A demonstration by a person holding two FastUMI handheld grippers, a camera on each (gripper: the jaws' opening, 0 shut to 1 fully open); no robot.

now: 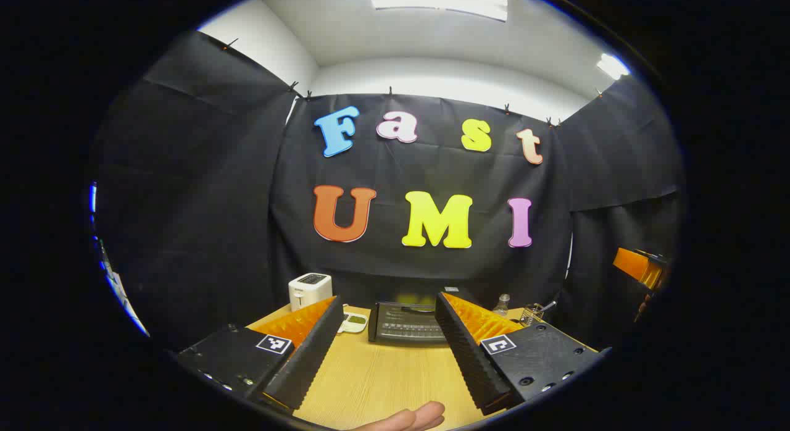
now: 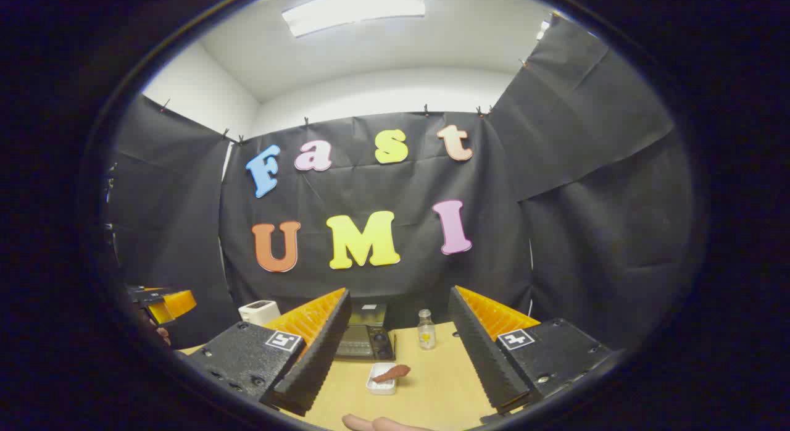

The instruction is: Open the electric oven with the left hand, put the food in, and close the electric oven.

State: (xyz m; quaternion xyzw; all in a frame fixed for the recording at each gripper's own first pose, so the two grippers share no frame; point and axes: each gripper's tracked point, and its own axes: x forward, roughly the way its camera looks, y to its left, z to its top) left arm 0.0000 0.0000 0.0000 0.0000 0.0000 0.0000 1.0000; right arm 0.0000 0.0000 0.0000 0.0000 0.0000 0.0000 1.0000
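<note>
Fingertips of a hand (image 1: pixel 410 418) show at the near edge of the left gripper view, resting low over the pale wood-grain table (image 1: pixel 382 381). Just above them the left gripper (image 1: pixel 389 347) has its two wedge-shaped fingers spread wide apart, with nothing between them; their inner faces are ribbed, and each blocky base carries a small square printed marker. On the far left of the table stands a white, boxy toaster (image 1: pixel 310 290) with rounded corners. Beside it, nearer, lies a small white dish (image 1: pixel 354 322) holding something greenish. Between the fingers, at the far edge of the table against the black cloth wall, sits the electric oven (image 1: pixel 407 323), a dark, low box whose glass door with a bar handle along the top appears closed. Right of it stand a small clear bottle (image 1: pixel 503 304) and a wire object too small to make out.

In the right gripper view a fingertip (image 2: pixel 370 423) shows at the near edge. The right gripper (image 2: pixel 398 351) is likewise spread open and holds nothing, its ribbed fingers framing the table. At far left, the other gripper (image 2: pixel 163 302) is held off the table edge. The toaster (image 2: pixel 259 312) stands behind the left finger, and the oven (image 2: pixel 365 339) sits far back, its knobs facing forward. Near the camera lies a small white rectangular tray (image 2: pixel 382 381) carrying the food (image 2: pixel 392 373), a reddish-brown elongated piece. To the right, the glass bottle (image 2: pixel 425 330) stands upright.
</note>
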